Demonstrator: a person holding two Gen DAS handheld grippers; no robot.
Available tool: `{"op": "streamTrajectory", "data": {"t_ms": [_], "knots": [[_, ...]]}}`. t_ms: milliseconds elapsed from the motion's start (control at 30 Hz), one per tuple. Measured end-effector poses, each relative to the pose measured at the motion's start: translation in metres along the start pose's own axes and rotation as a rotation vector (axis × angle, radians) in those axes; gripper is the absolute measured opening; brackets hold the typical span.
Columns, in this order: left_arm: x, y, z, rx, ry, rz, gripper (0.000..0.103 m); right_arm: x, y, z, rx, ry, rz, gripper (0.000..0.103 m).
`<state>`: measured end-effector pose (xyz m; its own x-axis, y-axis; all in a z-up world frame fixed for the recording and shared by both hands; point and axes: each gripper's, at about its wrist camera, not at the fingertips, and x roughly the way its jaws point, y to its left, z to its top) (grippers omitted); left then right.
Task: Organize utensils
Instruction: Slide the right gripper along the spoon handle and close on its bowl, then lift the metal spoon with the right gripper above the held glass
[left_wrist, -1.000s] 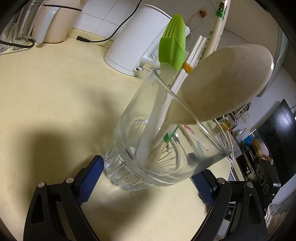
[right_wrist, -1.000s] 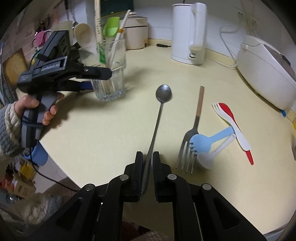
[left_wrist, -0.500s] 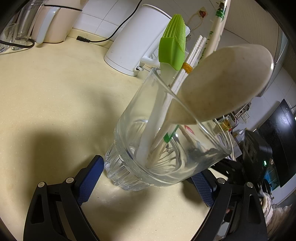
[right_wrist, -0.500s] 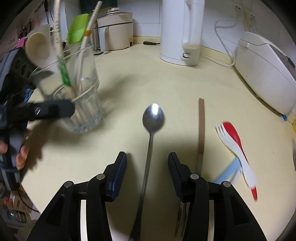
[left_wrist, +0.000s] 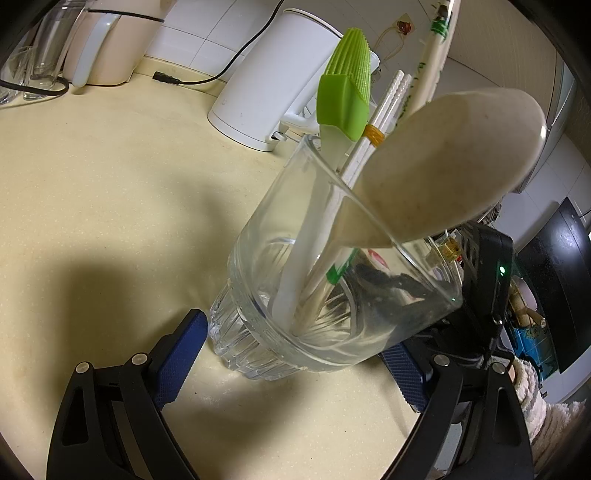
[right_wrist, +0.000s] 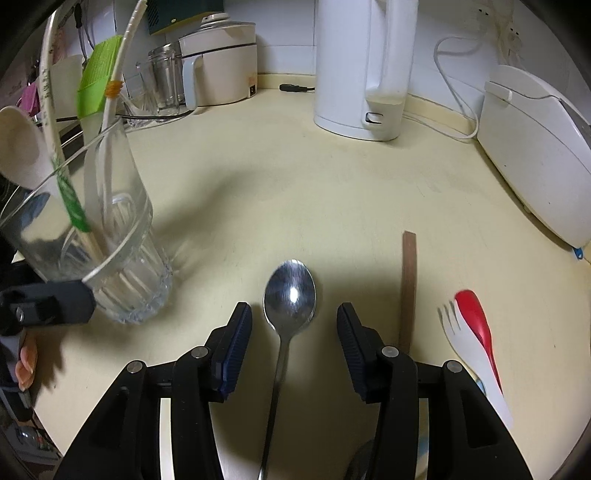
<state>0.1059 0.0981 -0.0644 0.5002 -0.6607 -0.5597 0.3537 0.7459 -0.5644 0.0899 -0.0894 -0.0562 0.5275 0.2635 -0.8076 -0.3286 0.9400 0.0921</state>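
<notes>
Right gripper low over countertop, jaws opening, wide apart, pads not pressing anything. Metal spoon flat on counter btw the jaws, bowl just ahead of the fingertips, handle running back under gripper body; no contact seen. Wood-handled utensil just right of right finger, head hidden behind it. Further right: white spork w/ red spoon touching it.

Left gripper astride base of glass tumbler, blue pads either side; left pad close to glass w/ small gap, right pad hidden behind the glass, so grip can't be told. Tumbler tilted, holding green silicone brush, white chopsticks, beige spoon, wrapped chopstick pair. In right view tumbler sits ahead-left of right gripper, near spoon bowl, apart. White kettle far ahead; rice cooker ahead-right.
</notes>
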Motion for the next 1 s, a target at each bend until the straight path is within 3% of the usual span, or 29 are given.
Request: {"op": "streamTrajectory", "data": {"t_ms": [400,467,567,733,1000], "knots": [[0.000,0.000,0.000,0.000,0.000,0.000,0.094,0.014,0.002,0.016,0.000,0.004,-0.016,0.048],[0.000,0.000,0.000,0.000,0.000,0.000,0.094,0.013,0.003,0.016,-0.004,0.002,-0.012,0.045],[0.000,0.000,0.000,0.000,0.000,0.000,0.094,0.012,0.007,0.016,-0.025,-0.003,0.001,0.030],[0.000,0.000,0.000,0.000,0.000,0.000,0.094,0.010,0.007,0.014,-0.008,-0.013,0.003,0.030],[0.000,0.000,0.000,0.000,0.000,0.000,0.094,-0.044,-0.007,0.015,0.051,-0.215,0.012,0.030]]}}
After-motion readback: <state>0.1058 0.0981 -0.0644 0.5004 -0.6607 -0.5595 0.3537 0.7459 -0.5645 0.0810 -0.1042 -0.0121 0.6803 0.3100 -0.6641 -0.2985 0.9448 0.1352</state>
